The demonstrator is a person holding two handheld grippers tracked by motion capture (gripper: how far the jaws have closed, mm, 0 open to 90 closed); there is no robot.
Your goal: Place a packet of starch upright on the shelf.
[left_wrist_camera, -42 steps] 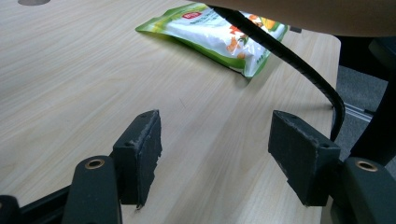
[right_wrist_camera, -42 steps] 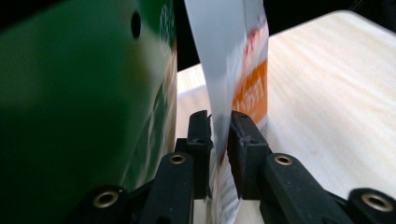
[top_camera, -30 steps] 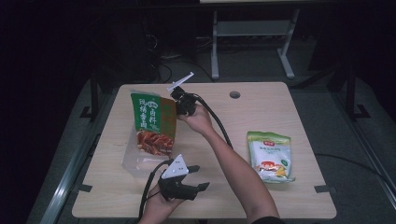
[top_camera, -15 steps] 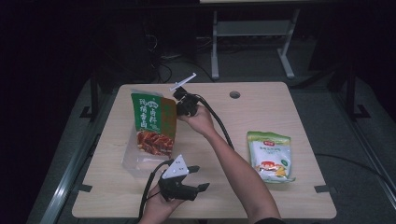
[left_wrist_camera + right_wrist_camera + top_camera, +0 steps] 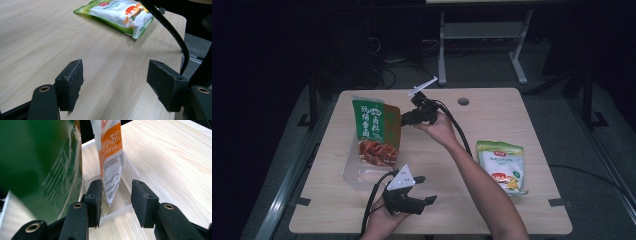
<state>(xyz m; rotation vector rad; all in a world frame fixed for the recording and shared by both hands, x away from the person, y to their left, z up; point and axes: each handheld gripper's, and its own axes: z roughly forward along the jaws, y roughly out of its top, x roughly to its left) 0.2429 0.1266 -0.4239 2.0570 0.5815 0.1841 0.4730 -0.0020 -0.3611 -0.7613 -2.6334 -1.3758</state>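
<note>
Between the right gripper's [image 5: 116, 202] just-opening jaws hangs an orange-labelled packet [image 5: 111, 157]; left gripper [image 5: 115, 87] wide.

Left gripper [image 5: 424, 189]: black body, two black arms ending in thick rectangular pads with rough, chipped edges. A brass-coloured eyelet sits at the root of each arm. A pale grey three-cornered plate is mounted on top. A black cable loops from its rear.

Right gripper [image 5: 402, 119]: same black build, same block pads with worn corners; two brass-coloured eyelets visible on the one arm, one on the other. A pale plate projects from its top. A thick black ribbed cable trails off it.

Person: both forearms bare, no sleeves visible.
</note>
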